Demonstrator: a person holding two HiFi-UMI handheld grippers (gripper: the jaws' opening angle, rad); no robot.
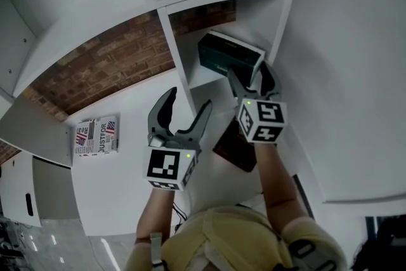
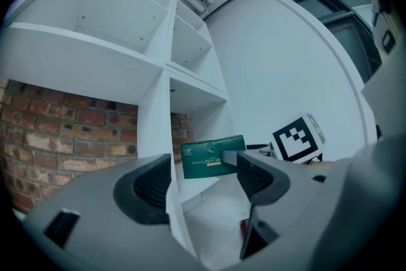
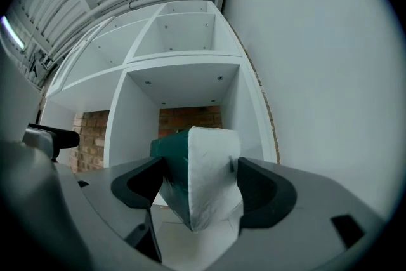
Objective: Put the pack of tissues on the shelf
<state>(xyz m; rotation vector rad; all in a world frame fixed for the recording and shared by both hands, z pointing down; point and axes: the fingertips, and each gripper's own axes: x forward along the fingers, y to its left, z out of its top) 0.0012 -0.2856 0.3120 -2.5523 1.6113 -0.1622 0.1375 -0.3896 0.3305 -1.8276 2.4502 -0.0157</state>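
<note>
White shelf unit (image 1: 171, 47), open-backed, so that the brick wall (image 1: 120, 54) is seen through its compartments. The lower right compartment is judged to be the target, as the load is held at its mouth.

White counter (image 1: 127, 187) below the shelf; its near part is cut off by the person's arms.

Right gripper (image 1: 248, 76), closed on the pack of tissues (image 1: 228, 54) across its short end, so that the long body can be led into the compartment first. The pack is shown within the compartment opening, tilted. Whether its underside is resting on the shelf board cannot be made out, since that contact is covered by the jaws and the pack itself.

Left gripper (image 1: 189, 98), held back just in front of the upright divider, jaws wide apart and nothing gripped; it is judged to be kept clear of the placing.

Printed booklet (image 1: 96, 135), flat on the counter, well apart.

Dark red object (image 1: 236, 146), largely hidden beneath the right gripper; it cannot be identified.
</note>
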